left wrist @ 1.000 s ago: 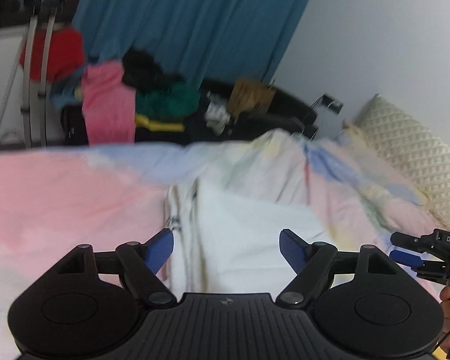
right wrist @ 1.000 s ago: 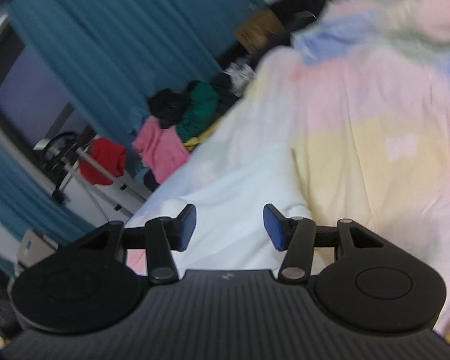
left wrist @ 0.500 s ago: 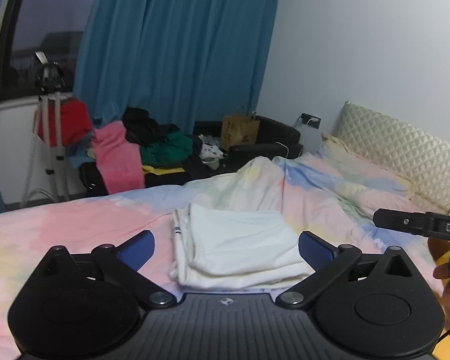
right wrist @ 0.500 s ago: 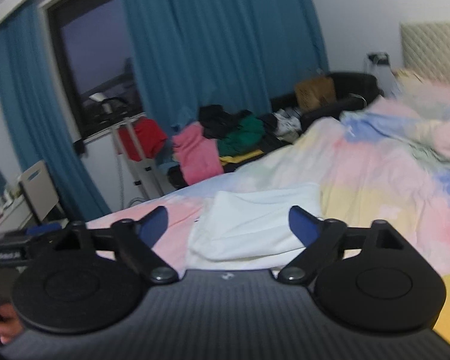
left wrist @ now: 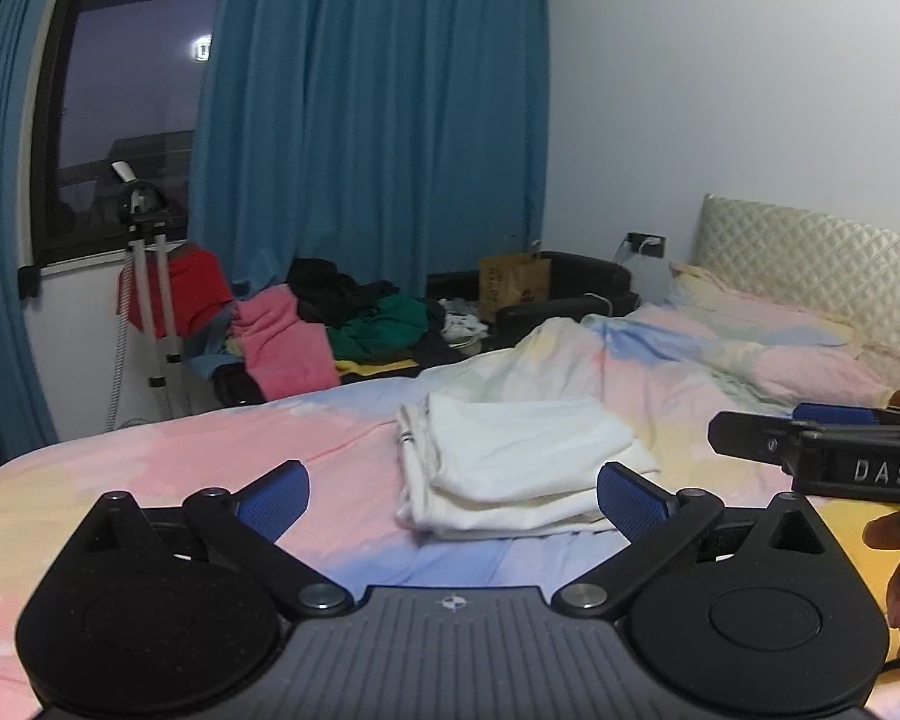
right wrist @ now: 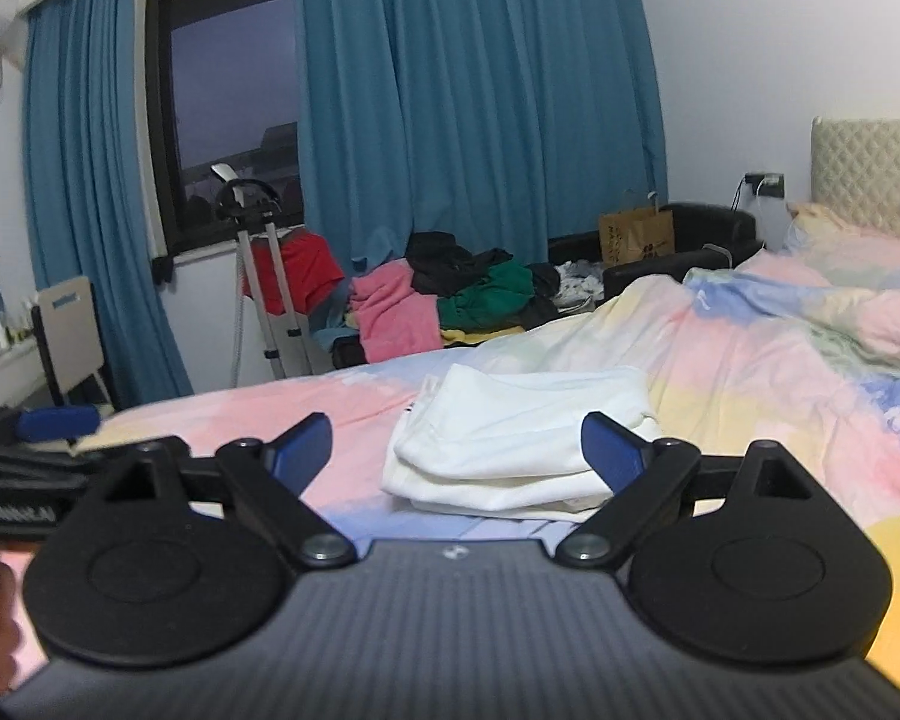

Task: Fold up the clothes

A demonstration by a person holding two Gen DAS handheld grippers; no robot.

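Bed (left wrist: 150, 468): pastel patchwork cover, fills the lower half of both views; bears the work. Curtains (left wrist: 366, 120): blue, across the upper centre, with a dark window at upper left. Clothes heap (left wrist: 354, 324): pink, black, green and yellow pieces piled beyond the bed's far edge, centre left; apparently unfolded stock, though whether it belongs to this task cannot be told. Red garment (left wrist: 174, 294): hung on a stand just left of the heap. White garment (left wrist: 510, 462): lies at frame centre on the bed, folded into a compact stacked rectangle, layered edges facing the cameras, touched by neither claw. Left claw (left wrist: 453, 495): jaws spread wide, holding nothing, raised above the bed on the near side of the garment, which shows between its fingers. Right claw (right wrist: 456, 447): likewise wide open and empty, same stand-off; also visible at the right edge of the left view. Step in hand, by judgement: the fold of the white piece looks complete, both claws clear of it. Next move, by judgement: either square and set aside this stack, which calls for a low pinch under its edges by both claws together, or reach across the bed to fetch a fresh piece from the heap and spread it flat.
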